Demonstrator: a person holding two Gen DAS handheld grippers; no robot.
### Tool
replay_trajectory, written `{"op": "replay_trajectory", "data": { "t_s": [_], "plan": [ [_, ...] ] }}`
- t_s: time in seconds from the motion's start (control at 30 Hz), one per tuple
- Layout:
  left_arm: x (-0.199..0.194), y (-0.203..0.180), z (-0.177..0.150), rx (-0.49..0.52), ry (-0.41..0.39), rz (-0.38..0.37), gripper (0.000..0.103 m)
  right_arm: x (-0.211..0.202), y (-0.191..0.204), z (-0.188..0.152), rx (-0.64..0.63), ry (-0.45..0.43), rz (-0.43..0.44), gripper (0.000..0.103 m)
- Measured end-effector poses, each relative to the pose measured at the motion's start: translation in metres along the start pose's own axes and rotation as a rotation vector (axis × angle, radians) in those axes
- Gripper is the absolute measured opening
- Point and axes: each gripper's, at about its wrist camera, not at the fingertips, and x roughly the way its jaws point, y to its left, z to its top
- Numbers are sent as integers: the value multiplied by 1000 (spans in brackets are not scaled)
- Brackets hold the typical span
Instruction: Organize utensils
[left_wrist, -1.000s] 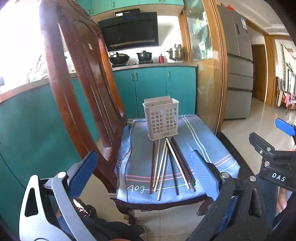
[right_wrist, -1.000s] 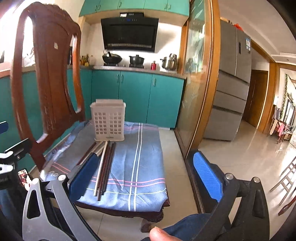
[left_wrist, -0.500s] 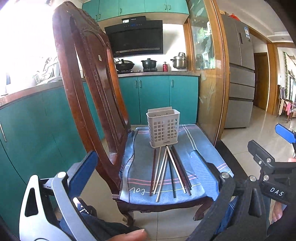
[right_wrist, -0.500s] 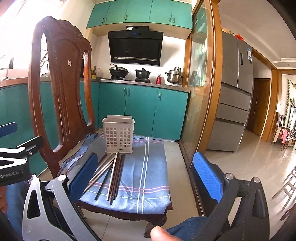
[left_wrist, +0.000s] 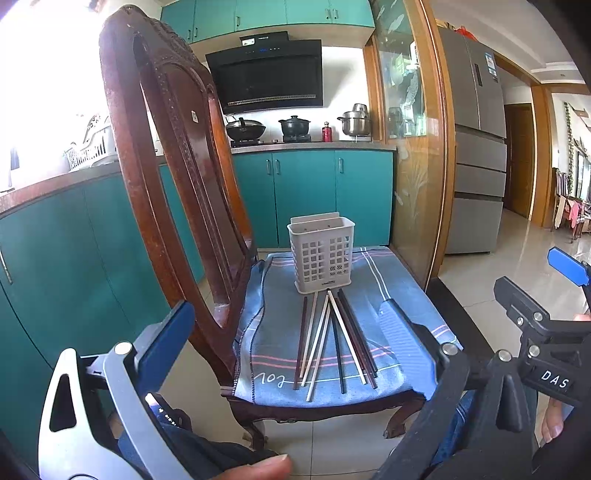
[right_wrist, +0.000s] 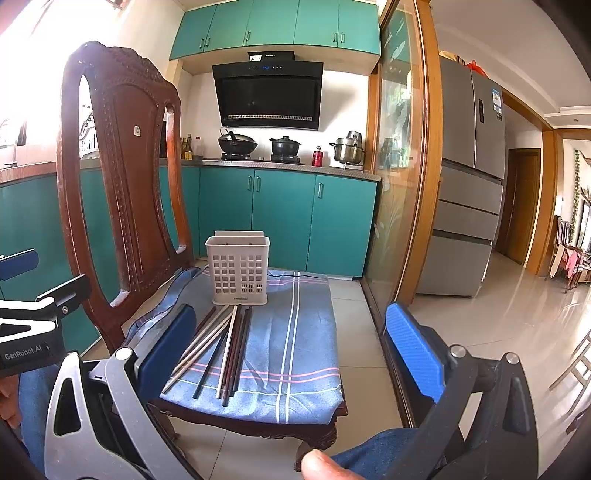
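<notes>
Several chopsticks (left_wrist: 332, 339), dark and pale, lie fanned out on a blue cloth (left_wrist: 280, 332) over a wooden chair seat. A white perforated utensil basket (left_wrist: 321, 254) stands upright and empty at their far ends. The chopsticks (right_wrist: 221, 347) and the basket (right_wrist: 238, 271) also show in the right wrist view. My left gripper (left_wrist: 291, 332) is open and empty, held back from the seat's near edge. My right gripper (right_wrist: 291, 339) is open and empty, also short of the seat.
The carved chair back (left_wrist: 173, 177) rises at the left of the seat. Teal kitchen cabinets (left_wrist: 314, 192) stand behind. A glass sliding door with a wooden frame (left_wrist: 417, 155) is at the right. Tiled floor (right_wrist: 480, 317) spreads to the right.
Both grippers have risen and pulled back from the chair, so the seat, chopsticks and basket sit lower and farther in both views. Nothing on the seat has moved.
</notes>
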Motion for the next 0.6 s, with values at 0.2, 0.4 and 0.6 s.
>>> {"op": "replay_trajectory", "data": {
  "t_s": [0.2, 0.4, 0.6],
  "plan": [
    [-1, -2, 1, 0, 4, -1, 99, -1, 0, 0, 2, -1, 1, 100],
    [0, -2, 0, 2, 7, -3, 99, -2, -1, 1, -1, -3, 1, 100],
    [0, -5, 0, 8, 10, -6, 99, -2, 0, 1, -2, -2, 0, 100]
  ]
}}
